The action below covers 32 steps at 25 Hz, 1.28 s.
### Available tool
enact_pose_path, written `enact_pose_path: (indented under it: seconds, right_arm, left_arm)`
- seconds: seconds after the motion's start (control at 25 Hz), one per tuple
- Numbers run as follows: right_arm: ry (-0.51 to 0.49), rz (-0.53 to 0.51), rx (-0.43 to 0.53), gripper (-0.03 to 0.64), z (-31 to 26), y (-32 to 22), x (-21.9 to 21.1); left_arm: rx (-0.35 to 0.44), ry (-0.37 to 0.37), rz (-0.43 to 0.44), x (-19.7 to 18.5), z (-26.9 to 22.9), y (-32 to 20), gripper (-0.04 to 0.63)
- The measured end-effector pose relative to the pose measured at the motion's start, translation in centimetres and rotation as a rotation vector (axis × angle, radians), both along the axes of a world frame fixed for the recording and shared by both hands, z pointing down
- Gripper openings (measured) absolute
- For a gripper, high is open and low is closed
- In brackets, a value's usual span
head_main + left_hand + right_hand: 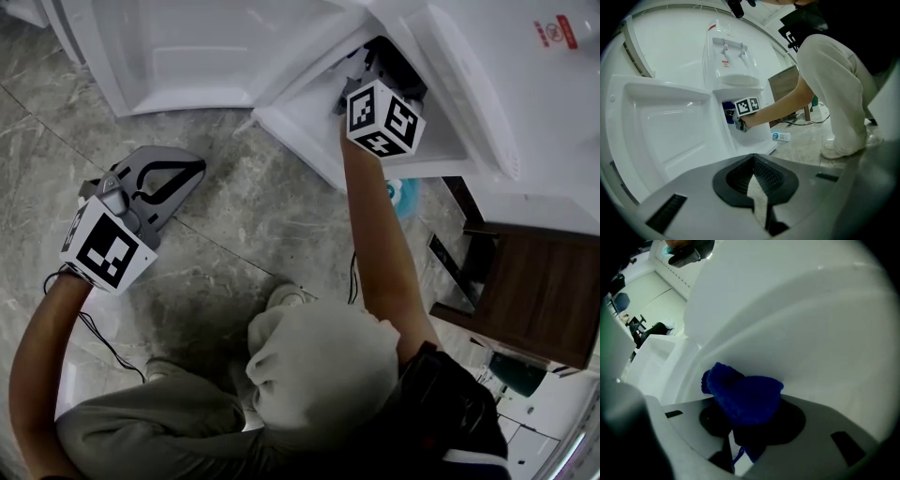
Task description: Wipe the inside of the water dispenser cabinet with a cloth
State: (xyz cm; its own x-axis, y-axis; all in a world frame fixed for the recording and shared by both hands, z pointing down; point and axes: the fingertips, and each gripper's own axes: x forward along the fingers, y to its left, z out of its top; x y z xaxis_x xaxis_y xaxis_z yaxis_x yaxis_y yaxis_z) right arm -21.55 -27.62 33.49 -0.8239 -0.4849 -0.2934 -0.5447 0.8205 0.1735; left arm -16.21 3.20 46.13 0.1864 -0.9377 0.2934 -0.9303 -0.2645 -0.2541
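Inside cabinet point(309, 127), cloth point(745, 397) in right tongs point(740, 439); left tongs point(187, 173) outside

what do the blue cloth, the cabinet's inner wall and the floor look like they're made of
The blue cloth looks knitted or terry, matte: nubby surface, a loose thread. The cabinet's inner wall is likely moulded plastic, smooth white with soft sheen and rounded corners. The floor looks like grey stone or stone-look tile, fairly smooth: pale veins and a straight joint line.

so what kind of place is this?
Probably an indoor office or break area: a white water dispenser with its door open, a polished stone-look floor, and dark wooden furniture.
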Motion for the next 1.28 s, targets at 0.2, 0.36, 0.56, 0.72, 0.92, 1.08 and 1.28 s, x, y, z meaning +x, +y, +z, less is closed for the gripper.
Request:
enact_pose_path:
  seconds: [0.2,0.36,0.56,0.72,0.92,1.08,1.28]
  right_arm:
    - [0.027,0.014,-0.011,0.137,0.2,-1.6,-0.8]
    - [0.042,0.083,-0.033,0.135,0.1,-4.8,-1.7]
    - [0.034,0.075,-0.051,0.129,0.3,-3.9,-1.7]
    - [0.042,-0.004,-0.052,0.129,0.7,-0.8,-0.2]
    - [0.096,-0.112,-0.043,0.130,0.2,3.9,1.0]
    - [0.168,-0.219,-0.087,0.130,0.2,6.3,2.4]
    - [0.214,-0.326,-0.106,0.130,-0.3,9.3,5.6]
  left_arm:
    - [-0.013,0.010,-0.005,0.1,0.2,0.2,0.006]
    - [-0.010,0.013,-0.002,0.2,0.1,0.0,0.006]
    - [-0.001,0.017,-0.013,-0.2,0.0,0.4,0.006]
    - [0.010,0.074,-0.032,-0.7,0.2,-0.5,0.006]
    - [0.062,0.077,0.023,-0.4,-0.9,-3.1,0.006]
    - [0.077,0.090,0.069,-0.1,-2.7,-5.6,0.006]
    - [0.140,0.084,0.066,-1.2,-6.0,-9.6,0.084]
